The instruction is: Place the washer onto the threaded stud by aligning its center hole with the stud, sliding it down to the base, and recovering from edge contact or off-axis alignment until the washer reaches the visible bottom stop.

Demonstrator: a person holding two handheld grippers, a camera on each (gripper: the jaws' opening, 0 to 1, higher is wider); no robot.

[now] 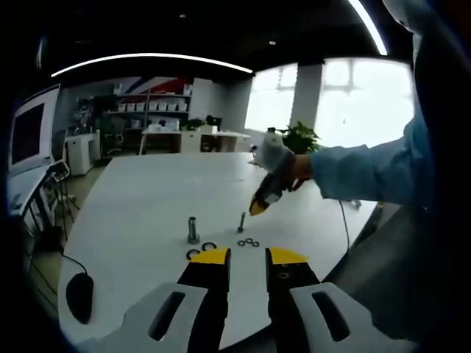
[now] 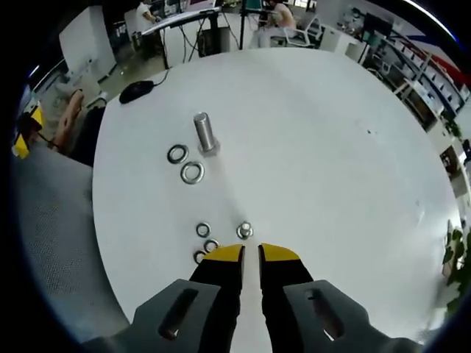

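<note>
Small washers [image 2: 204,230] flat on the worktop [image 2: 331,147], just beside the short stud [image 2: 244,231]. Likely thin, stiff, slippery; best pinched by the rim. Right tool [image 2: 250,254] narrow, empty; left tool [image 1: 249,255] likewise.

Left gripper view: dim room, blown-out tall windows [image 1: 353,95] backlight it, curved ceiling light strips [image 1: 147,59] glow. Right gripper view: round white tabletop [image 2: 331,162] evenly bright, soft short shadows. Both soft, heavy fisheye bending at edges.
</note>
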